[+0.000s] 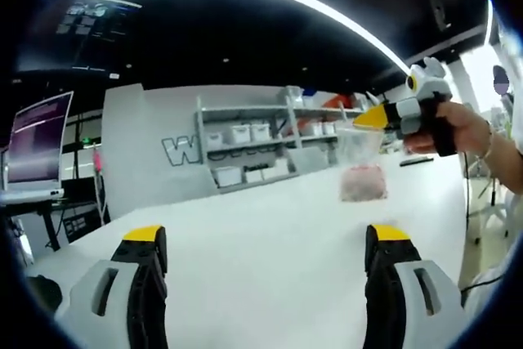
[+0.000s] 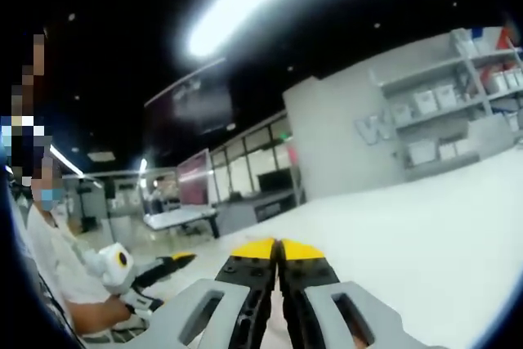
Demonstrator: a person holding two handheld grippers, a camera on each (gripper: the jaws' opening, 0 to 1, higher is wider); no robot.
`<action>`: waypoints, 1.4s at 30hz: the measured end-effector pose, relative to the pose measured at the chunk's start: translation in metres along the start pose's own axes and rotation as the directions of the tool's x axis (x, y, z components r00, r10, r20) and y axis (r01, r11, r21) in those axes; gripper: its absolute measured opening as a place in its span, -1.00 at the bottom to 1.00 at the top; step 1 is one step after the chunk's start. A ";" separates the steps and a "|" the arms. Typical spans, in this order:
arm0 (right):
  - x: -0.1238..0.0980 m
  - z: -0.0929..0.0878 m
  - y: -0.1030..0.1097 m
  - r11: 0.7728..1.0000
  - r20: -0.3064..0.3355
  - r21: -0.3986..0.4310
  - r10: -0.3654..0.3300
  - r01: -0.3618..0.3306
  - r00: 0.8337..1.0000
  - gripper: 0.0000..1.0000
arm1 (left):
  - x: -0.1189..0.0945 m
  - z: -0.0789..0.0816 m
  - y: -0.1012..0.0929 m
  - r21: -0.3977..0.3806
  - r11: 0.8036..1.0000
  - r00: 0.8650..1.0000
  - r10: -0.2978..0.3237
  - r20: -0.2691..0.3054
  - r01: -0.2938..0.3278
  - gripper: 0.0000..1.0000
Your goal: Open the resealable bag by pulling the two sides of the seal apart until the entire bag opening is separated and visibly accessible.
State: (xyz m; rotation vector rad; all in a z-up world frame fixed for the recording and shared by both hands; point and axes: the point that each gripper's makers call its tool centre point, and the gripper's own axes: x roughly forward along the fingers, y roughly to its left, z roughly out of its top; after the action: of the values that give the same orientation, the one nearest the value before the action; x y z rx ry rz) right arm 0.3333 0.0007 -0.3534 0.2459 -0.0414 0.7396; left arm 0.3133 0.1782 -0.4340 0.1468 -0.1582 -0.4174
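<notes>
The resealable bag [image 1: 362, 166] is clear with pinkish contents in its lower part. It hangs above the white table [image 1: 245, 218], clamped at its top edge by my right gripper [image 1: 369, 117], which comes in from the right with a hand [image 1: 462, 127] on it. In the right gripper view the right gripper [image 2: 278, 249] has its yellow-tipped jaws pressed together. My left gripper [image 1: 268, 239] stands wide open, low over the table, short of the bag with nothing between its jaws. It also appears as the left gripper [image 2: 178, 260] beside the person.
A grey wall with shelves of white bins [image 1: 249, 153] stands behind the table. A monitor on a desk [image 1: 37, 140] is off to the left. The person [image 2: 57, 259] stands at the left of the right gripper view.
</notes>
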 end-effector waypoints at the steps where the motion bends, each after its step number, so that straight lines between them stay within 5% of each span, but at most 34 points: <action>1: 0.001 0.000 -0.001 1.000 0.000 0.003 -0.001 0.001 1.000 -1.00 | -0.001 0.001 0.001 0.002 1.000 1.000 0.006 0.005 -0.006 0.99; 42: 0.045 -0.004 -0.019 1.000 -0.046 -0.003 0.000 0.000 0.999 -1.00 | -0.002 -0.005 0.000 -0.039 0.999 1.000 -0.006 0.008 0.006 0.99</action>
State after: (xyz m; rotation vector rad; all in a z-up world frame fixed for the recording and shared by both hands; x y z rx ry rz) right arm 0.3792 0.0181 -0.3552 0.2264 0.0008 0.7446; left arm 0.3120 0.1793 -0.4392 0.1071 -0.1571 -0.4265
